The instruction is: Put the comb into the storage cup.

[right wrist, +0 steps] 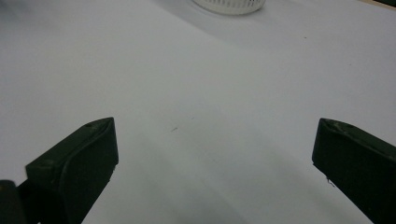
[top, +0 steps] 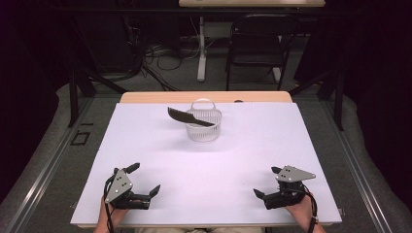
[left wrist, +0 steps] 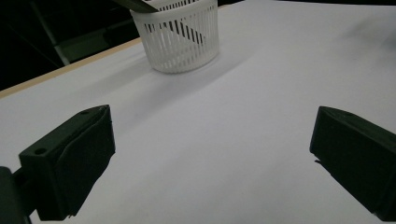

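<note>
- Basket [top: 203,127] of white plastic stands upright toward the far middle of the tabletop [top: 243,160]; it is round, its wall made of thin vertical slats with gaps between, and a thin looped handle rises at its far rim
- A knife [top: 190,117] with a dark, curved, flat blade leans in the basket, its lower end inside and its upper end jutting out over the left rim
- The tabletop is a smooth, matte white sheet with a pale wooden strip along the far edge
- The left tool [top: 142,183] rests at the near left corner, its black blocky jaws spread wide with nothing between them
- The right tool [top: 268,183] rests at the near right corner, jaws likewise wide apart and empty, a grey three-cornered plate on top
</note>
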A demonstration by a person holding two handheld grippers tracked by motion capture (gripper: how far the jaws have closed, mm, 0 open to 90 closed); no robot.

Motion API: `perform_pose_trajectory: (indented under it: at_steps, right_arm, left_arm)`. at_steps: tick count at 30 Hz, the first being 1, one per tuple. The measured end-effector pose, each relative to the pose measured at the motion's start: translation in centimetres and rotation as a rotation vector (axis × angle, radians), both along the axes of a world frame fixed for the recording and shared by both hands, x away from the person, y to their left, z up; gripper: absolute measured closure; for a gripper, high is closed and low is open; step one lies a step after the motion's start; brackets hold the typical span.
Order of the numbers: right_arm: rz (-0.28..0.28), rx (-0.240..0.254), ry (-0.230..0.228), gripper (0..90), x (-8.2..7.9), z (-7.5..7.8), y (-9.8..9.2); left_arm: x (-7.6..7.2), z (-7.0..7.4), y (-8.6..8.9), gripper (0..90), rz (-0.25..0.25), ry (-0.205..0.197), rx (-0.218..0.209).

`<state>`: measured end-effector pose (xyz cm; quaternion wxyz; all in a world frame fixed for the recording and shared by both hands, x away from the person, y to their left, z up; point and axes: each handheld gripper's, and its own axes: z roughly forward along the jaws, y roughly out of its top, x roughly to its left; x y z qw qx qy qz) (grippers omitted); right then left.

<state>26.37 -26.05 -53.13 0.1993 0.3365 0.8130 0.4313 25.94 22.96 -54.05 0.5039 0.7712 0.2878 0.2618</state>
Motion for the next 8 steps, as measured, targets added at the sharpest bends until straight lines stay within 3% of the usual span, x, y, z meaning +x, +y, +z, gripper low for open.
perform_pose_trajectory:
  at_steps: [8]
  right_arm:
    - [0.008,0.002,-0.005,0.1,0.10,-0.09,-0.06]
  left_arm:
    - [0.06,-0.02,-0.05,0.2,0.003,0.003,0.007]
